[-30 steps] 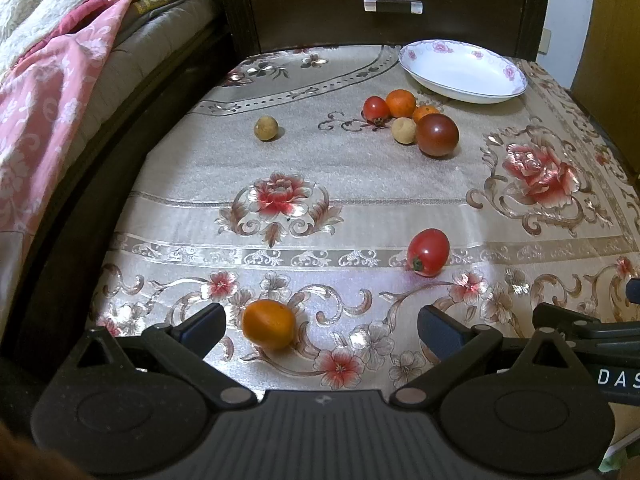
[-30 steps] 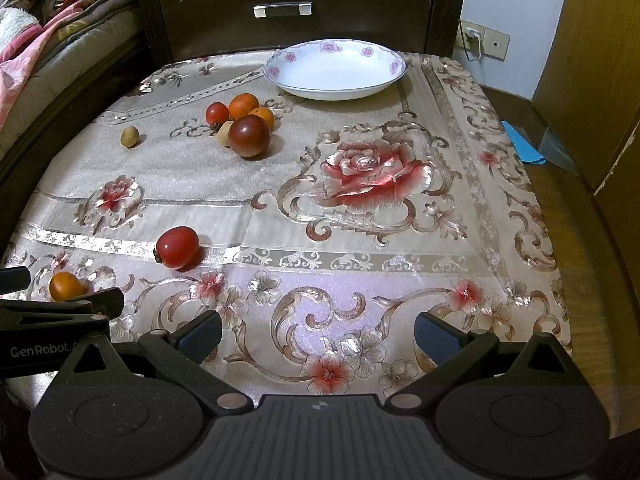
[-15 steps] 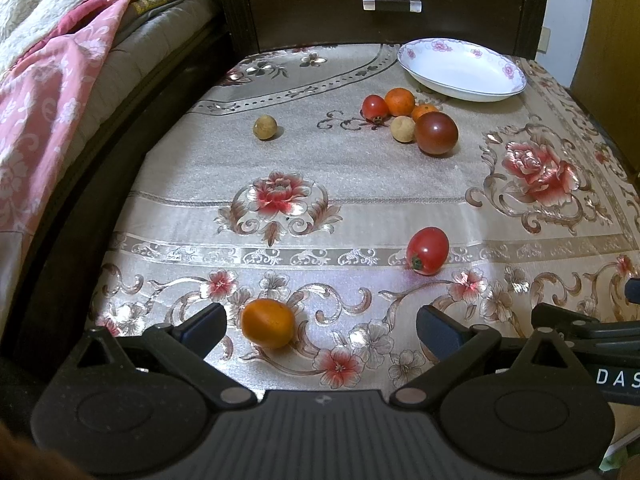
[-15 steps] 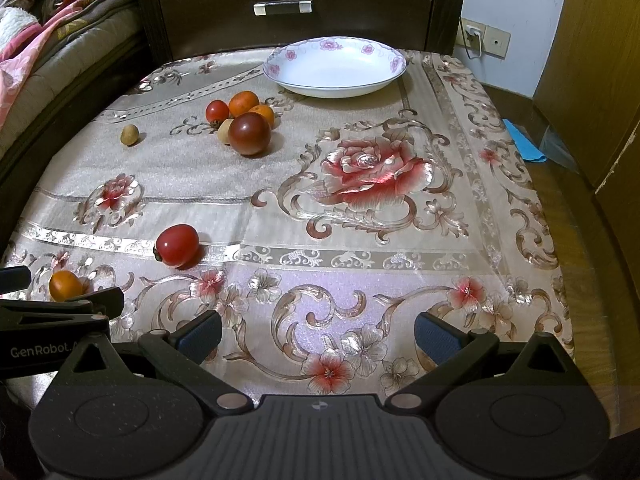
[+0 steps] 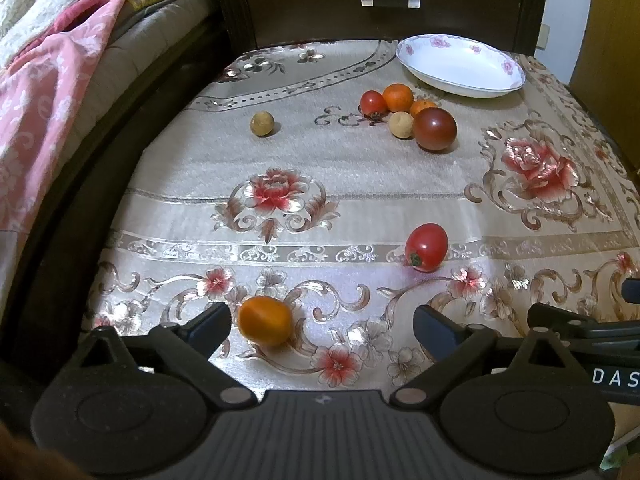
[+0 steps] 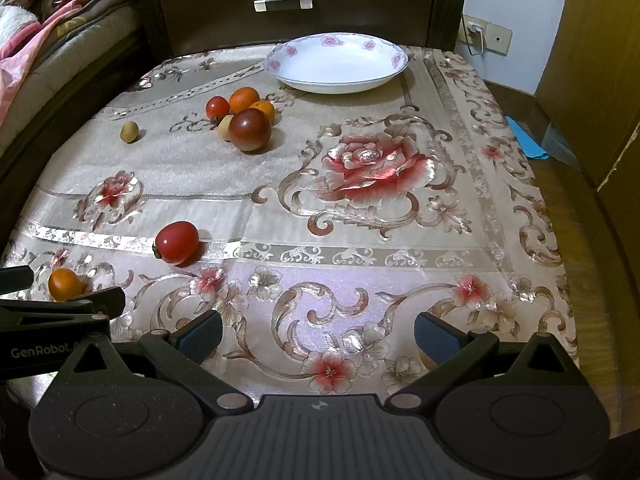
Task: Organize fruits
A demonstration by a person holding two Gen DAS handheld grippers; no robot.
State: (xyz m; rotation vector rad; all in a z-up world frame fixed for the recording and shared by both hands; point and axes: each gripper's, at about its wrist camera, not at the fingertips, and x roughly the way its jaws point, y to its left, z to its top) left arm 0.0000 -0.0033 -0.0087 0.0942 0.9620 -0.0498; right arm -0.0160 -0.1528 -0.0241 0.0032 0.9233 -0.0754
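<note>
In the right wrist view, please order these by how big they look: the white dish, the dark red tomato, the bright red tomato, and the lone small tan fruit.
1. White dish, clearly the largest.
2. Dark red tomato and bright red tomato look alike; the bright one lies nearer the camera, so I cannot rank them.
3. Lone tan fruit, the smallest.

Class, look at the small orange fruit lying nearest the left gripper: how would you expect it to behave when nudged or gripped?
The orange fruit is rounded and lies free on smooth cloth, so a nudge would probably roll it. Its skin looks glossy, so it may slip between the fingers unless held centrally. It looks small and probably light, and hard squeezing may bruise it.
</note>
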